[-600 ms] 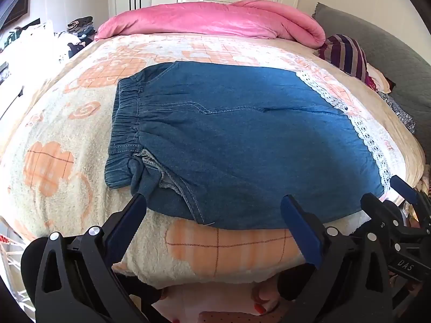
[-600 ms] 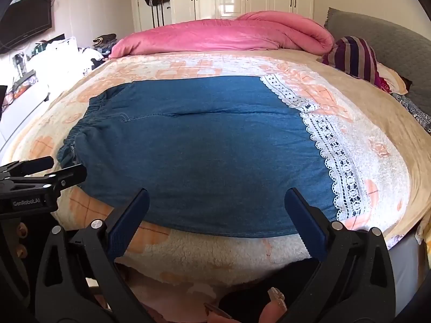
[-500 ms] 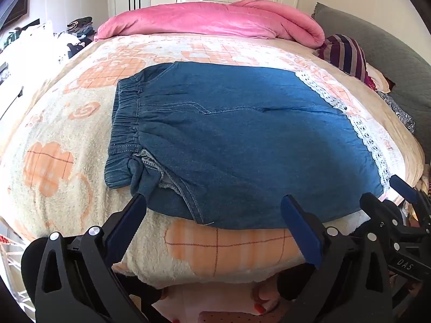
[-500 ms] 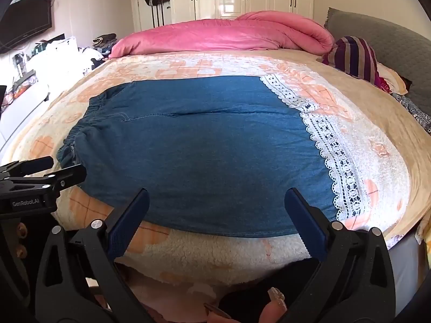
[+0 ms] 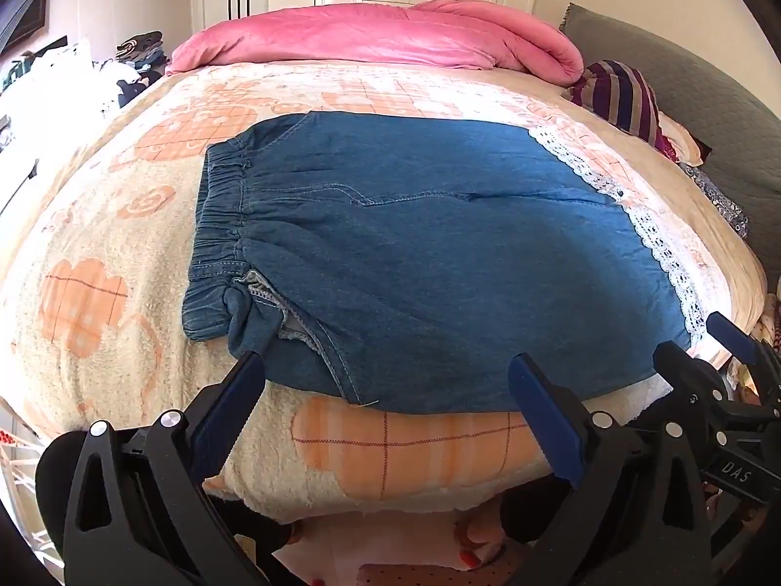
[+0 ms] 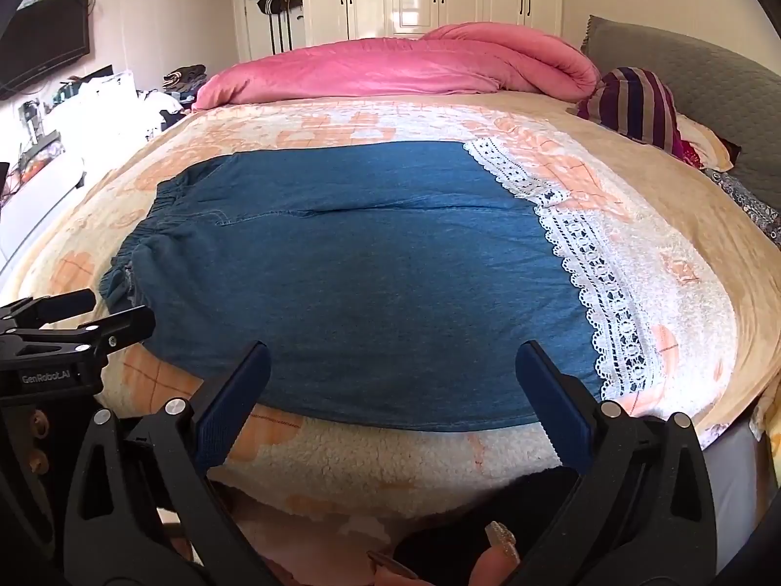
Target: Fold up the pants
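Note:
Blue denim pants (image 5: pixel 415 254) (image 6: pixel 351 283) lie flat across the bed, elastic waistband to the left and white lace hems (image 6: pixel 595 288) to the right. My left gripper (image 5: pixel 385 381) hangs open just short of the pants' near edge, by the waistband end, with nothing between its blue pads. My right gripper (image 6: pixel 393 366) is open too, above the near edge toward the lace hems, holding nothing. The right gripper's fingers (image 5: pixel 732 337) show at the right of the left wrist view; the left gripper's fingers (image 6: pixel 73 312) show at the left of the right wrist view.
The bed carries a cream and orange fleece blanket (image 5: pixel 97 244). A rolled pink duvet (image 5: pixel 380 34) lies along its far side, with a striped cushion (image 5: pixel 620 93) and grey headboard (image 6: pixel 693 78) at the right. Cluttered furniture stands left; white wardrobes are behind.

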A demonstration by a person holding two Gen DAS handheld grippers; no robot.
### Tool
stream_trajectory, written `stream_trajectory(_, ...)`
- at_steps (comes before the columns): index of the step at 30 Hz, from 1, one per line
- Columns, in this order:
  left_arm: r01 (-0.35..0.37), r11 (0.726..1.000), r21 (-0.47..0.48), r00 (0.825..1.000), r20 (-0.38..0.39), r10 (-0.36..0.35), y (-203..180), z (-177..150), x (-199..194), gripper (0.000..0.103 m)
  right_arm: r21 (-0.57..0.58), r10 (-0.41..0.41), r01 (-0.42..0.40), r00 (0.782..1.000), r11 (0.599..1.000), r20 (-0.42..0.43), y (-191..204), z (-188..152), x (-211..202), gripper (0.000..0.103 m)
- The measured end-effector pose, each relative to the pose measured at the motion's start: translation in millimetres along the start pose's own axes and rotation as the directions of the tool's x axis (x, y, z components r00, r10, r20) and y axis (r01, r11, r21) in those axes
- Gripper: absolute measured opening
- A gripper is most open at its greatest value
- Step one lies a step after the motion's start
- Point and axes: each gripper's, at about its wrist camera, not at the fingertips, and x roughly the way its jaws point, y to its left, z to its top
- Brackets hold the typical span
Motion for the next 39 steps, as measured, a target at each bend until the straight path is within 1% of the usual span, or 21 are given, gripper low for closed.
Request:
stream_trajectory(18,0.015,1.0,-0.003,1.0,0.002,-0.015,1.9,-0.5,0.6,0.099,-0.001,-0.009,0.009,1.0,1.0,-0.003,0.9,-0.4,-0.4,0.095)
stream_trajectory(39,0.011,1.0,-0.003,1.0,0.004,-0.011,1.4,-0.4,0.0,0.099,-0.006,-0.013,0.013,1.0,1.0,-0.005,1.0,-2.8,1.6,0.095)
